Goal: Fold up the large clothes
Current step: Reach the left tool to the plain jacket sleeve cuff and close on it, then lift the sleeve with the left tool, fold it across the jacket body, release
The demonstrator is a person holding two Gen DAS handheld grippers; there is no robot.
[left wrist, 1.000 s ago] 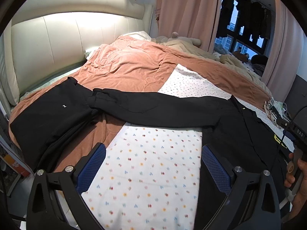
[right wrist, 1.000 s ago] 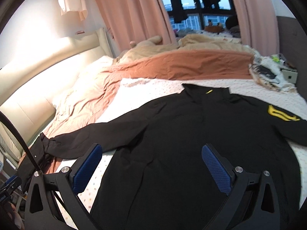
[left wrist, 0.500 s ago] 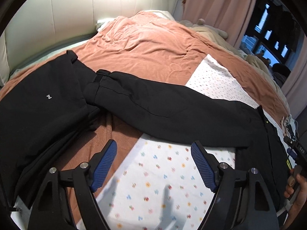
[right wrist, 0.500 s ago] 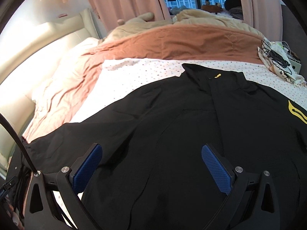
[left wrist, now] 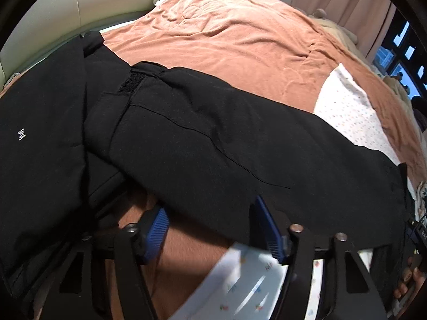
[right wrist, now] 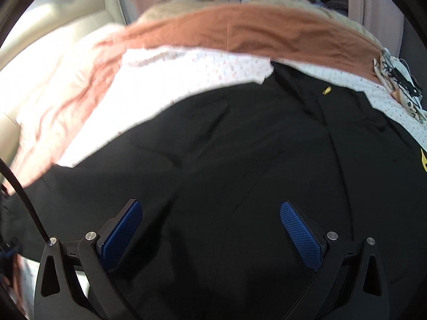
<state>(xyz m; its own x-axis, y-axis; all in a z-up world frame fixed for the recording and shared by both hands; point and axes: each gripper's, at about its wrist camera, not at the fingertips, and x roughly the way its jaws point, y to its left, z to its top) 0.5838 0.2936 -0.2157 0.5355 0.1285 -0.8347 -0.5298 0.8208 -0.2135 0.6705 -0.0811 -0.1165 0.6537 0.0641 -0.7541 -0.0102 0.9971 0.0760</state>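
Black jacket (right wrist: 240,160) is lying flat on bed (left wrist: 240,32), sleeve (left wrist: 226,138) stretching sideways; your left gripper (left wrist: 213,229) is closing around sleeve edge, not yet pinching; right gripper (right wrist: 210,229) is hovering wide open over jacket body.

Ahead of the left tongs (left wrist: 210,229) the black jacket sleeve (left wrist: 226,144) lies straight across the path, its lower edge between the blue pads, which have just been closing. To their left a second black garment (left wrist: 40,133) covers the bed. Beyond the sleeve the orange blanket (left wrist: 234,40) is flat and open. Under the wide-apart right tongs (right wrist: 210,229) the jacket body (right wrist: 240,160) fills the room; dotted sheet (right wrist: 173,80) beyond lies bare.
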